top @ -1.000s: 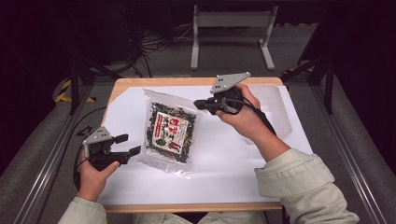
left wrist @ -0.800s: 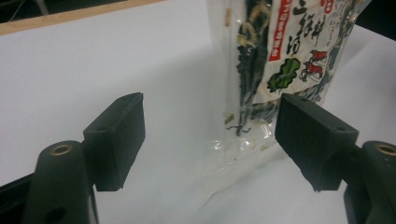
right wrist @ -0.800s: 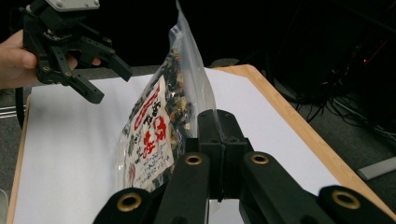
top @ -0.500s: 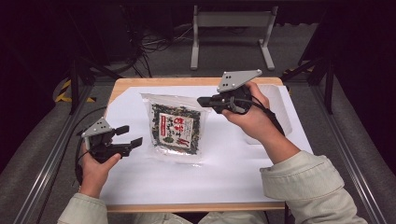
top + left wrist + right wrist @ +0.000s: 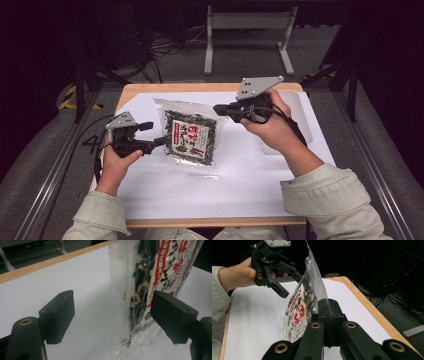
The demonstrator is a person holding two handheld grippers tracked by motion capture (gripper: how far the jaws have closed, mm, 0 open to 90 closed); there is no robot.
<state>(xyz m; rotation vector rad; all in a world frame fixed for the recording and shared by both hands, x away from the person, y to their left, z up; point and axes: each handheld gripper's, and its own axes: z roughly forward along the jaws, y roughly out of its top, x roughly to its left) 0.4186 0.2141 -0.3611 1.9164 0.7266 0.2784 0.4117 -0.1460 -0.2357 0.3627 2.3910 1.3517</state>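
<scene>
The right gripper [image 5: 329, 315] is pinching the light, floppy, crinkly bag [image 5: 192, 137] at its clear 3 o'clock edge, while the left gripper [image 5: 112, 315] is gaping around the 9 o'clock seam, the sounder hold.

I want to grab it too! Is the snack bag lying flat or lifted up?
Lifted up on edge. The right hand-held gripper is shut on the seaweed snack bag, holding it above the white sheet.

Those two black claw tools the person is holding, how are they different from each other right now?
The right gripper is shut on the snack bag, pinching its clear edge; the left gripper is open, jaws spread either side of the bag's other edge. The right one is held higher, farther up the table; the left sits lower, nearer the person. Both are black, hand-held, with a grey plate on top.
</scene>
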